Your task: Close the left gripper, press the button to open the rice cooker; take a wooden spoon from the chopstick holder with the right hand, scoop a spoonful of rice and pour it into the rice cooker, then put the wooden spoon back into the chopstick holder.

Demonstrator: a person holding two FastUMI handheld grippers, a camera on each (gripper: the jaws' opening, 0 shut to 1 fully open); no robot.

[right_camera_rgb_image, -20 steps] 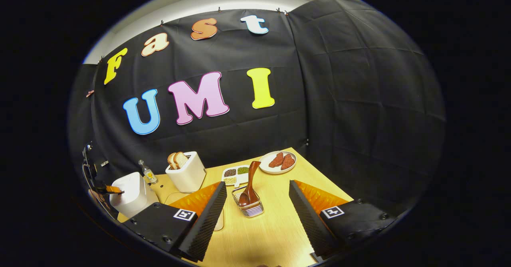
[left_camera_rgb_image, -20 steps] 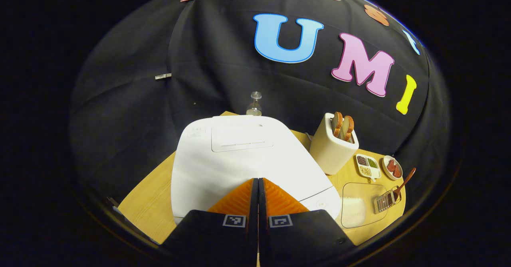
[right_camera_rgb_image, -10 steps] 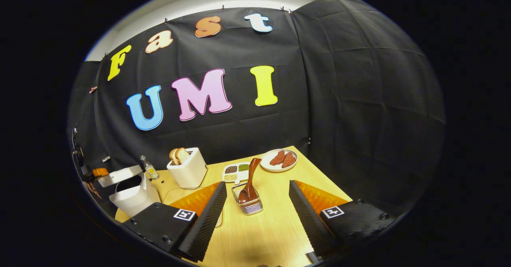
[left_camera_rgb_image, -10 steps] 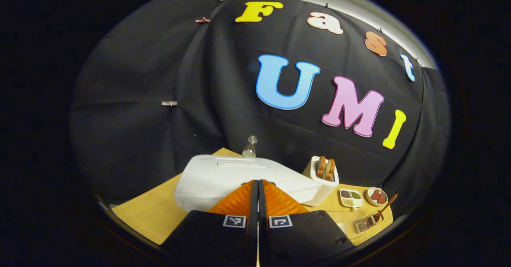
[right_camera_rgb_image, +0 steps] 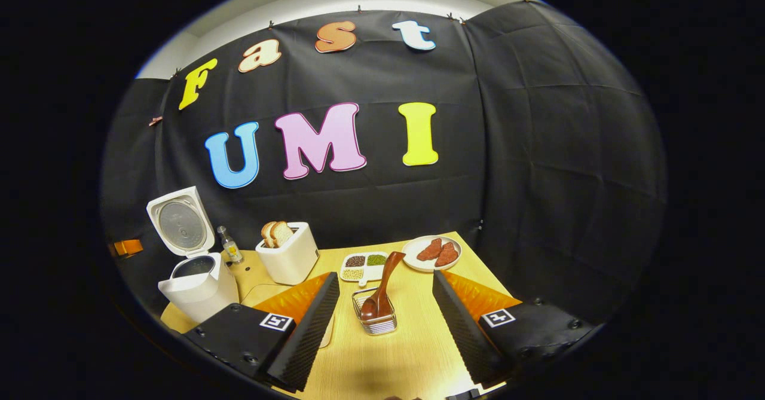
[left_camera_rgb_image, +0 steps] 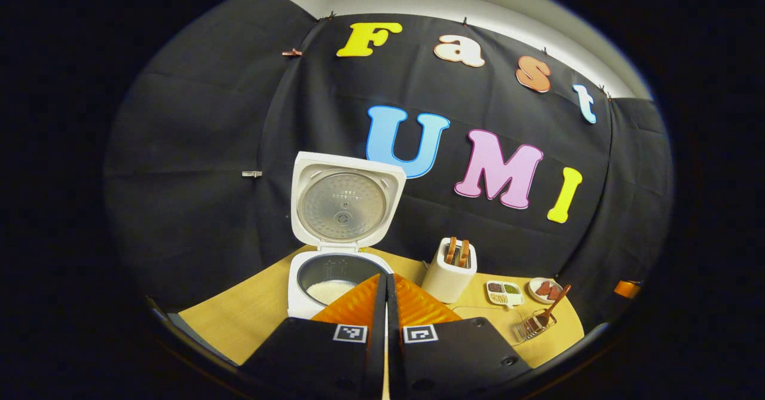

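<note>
Left gripper view: white rice cooker [left_camera_rgb_image: 334, 280] stands lid-up, button step done; left gripper [left_camera_rgb_image: 386, 295] clenched, empty. Brown wooden spoon [right_camera_rgb_image: 382, 286] rests in wire chopstick holder [right_camera_rgb_image: 375, 319], right of cooker, between spread-apart right gripper [right_camera_rgb_image: 385, 304] fingers; scooping remains

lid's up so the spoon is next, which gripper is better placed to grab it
Right. The right gripper is open, with the wooden spoon in the chopstick holder directly ahead between its fingers. The left gripper is shut and faces the open rice cooker, with the spoon far off to its side.
</note>
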